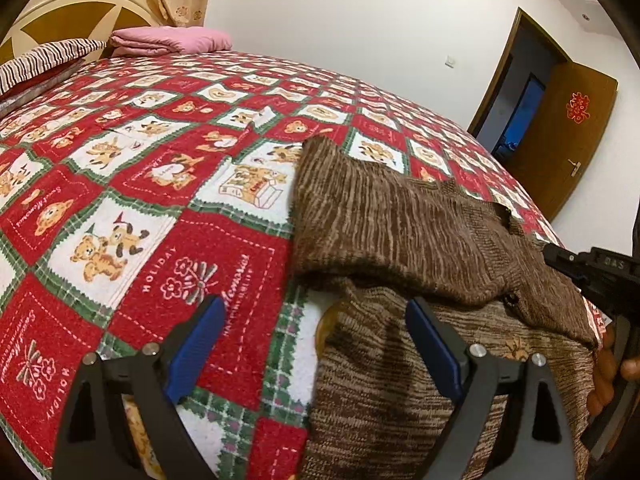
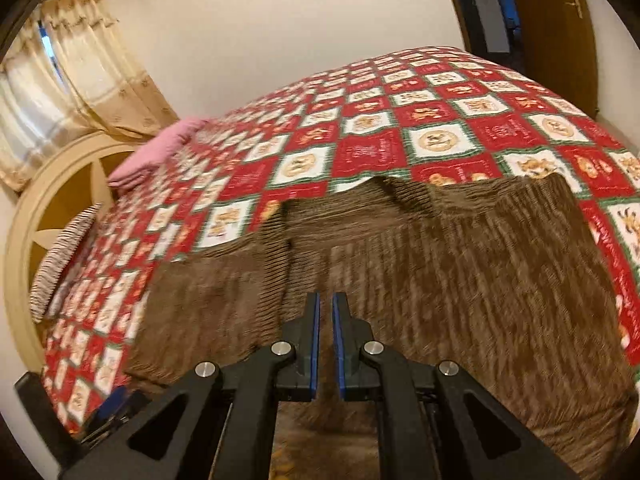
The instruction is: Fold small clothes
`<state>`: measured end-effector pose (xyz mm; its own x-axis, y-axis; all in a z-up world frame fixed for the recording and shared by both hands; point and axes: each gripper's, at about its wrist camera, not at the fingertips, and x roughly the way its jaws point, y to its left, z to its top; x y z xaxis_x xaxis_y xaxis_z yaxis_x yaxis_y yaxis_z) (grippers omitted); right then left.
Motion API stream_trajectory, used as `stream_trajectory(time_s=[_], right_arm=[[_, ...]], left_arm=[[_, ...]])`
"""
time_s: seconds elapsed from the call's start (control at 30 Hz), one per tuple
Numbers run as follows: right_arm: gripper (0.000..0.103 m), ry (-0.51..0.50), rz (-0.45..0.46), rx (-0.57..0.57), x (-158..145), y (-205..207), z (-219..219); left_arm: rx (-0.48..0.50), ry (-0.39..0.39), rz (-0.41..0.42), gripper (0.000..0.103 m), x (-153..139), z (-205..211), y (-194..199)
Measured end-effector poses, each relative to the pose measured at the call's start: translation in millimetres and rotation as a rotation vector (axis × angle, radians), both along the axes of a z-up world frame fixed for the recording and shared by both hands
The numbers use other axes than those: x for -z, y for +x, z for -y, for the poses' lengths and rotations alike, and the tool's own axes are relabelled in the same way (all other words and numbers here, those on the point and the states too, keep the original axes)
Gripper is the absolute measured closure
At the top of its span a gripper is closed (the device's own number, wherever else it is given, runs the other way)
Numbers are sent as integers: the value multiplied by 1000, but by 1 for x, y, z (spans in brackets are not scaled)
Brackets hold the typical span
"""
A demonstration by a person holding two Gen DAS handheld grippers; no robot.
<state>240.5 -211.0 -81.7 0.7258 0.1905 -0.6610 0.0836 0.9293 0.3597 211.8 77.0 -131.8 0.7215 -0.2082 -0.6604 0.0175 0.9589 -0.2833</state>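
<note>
The left gripper (image 1: 316,316) hangs with its jaws spread wide over the near edge of the bed. Its blue-padded fingers (image 1: 198,344) grip nothing: one sits above the red bear-print bedspread (image 1: 140,184), the other above the left border of the brown knit sweater (image 1: 400,220).

The sweater lies on the bedspread near the front of the bed, with one part folded over the rest so that a thick rolled edge runs across it.

The right gripper (image 2: 325,312) has its jaws drawn nearly together, with only a thin slit between the blue pads. It points down over the middle of the sweater (image 2: 440,280). The blurred right wrist view does not show whether any cloth is pinched between the pads.
</note>
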Motion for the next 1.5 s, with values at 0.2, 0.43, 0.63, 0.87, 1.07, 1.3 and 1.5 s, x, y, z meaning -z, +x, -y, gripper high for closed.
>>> stream_trajectory(time_s=[0.2, 0.43, 0.63, 0.87, 1.07, 1.3, 1.5], right_arm=[[95, 115, -36, -98, 10, 0, -23], [43, 158, -19, -124, 18, 4, -39], [46, -65, 11, -128, 8, 20, -54], [67, -247, -96, -167, 34, 63, -75], [97, -281, -56, -186, 30, 57, -83], [96, -381, 95, -179, -26, 33, -89], [96, -440, 70, -148, -31, 29, -63]], left_arm=[[1, -11, 3, 9, 0, -1, 0], [-7, -63, 20, 9, -1, -7, -2], [-11, -32, 12, 9, -1, -3, -1], [-10, -27, 10, 9, 0, -2, -1], [-9, -26, 10, 8, 0, -2, -1], [-10, -16, 6, 8, 0, -1, 0], [-10, -12, 5, 8, 0, 0, 1]])
